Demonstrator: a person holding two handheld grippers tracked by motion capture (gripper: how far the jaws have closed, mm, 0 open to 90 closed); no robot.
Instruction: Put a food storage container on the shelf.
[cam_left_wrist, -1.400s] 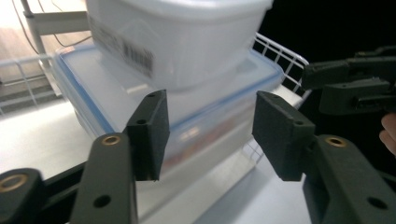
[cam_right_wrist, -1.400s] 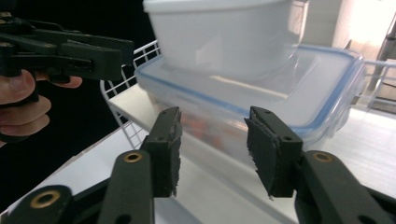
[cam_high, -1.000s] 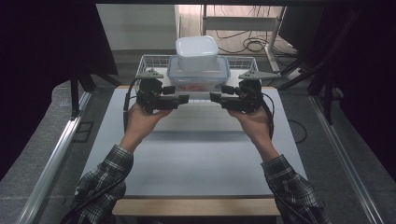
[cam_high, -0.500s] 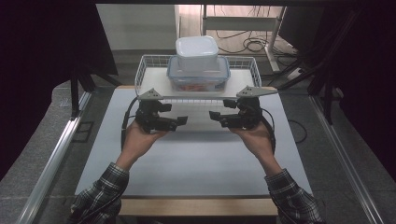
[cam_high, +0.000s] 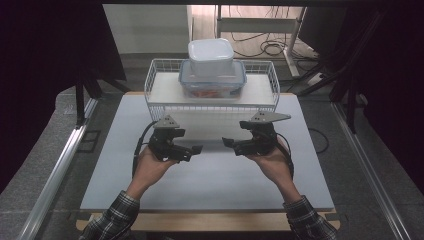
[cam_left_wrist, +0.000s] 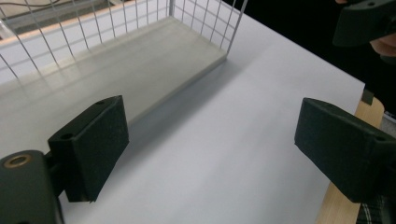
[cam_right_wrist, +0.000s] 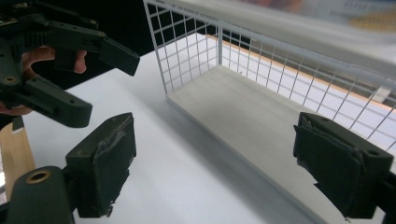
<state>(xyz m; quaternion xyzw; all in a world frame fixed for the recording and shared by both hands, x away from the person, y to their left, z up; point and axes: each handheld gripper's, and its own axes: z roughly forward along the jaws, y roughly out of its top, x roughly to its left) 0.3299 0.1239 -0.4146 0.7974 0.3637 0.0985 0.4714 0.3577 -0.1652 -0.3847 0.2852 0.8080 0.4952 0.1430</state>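
Evidently both hands have let go of the load: the left gripper (cam_high: 192, 149) and the right gripper (cam_high: 231, 145) hang over the bare middle of the white rectangular table top (cam_high: 210, 185), tips turned toward each other with a gap between, and each has just been spreading its jaws, which stand wide with nothing between them; the gripper views confirm it, black pads (cam_left_wrist: 95, 140) apart over plain white surface. At the far edge sits the white wire basket (cam_high: 165, 67), its open mesh wall facing the person; on its pale shelf rests the clear lidded plastic food box with blue trim (cam_high: 212, 85), and stacked square on that the smaller white lidded plastic box (cam_high: 211, 56), centred, presumably so the stack stays stable and both sides are reachable.
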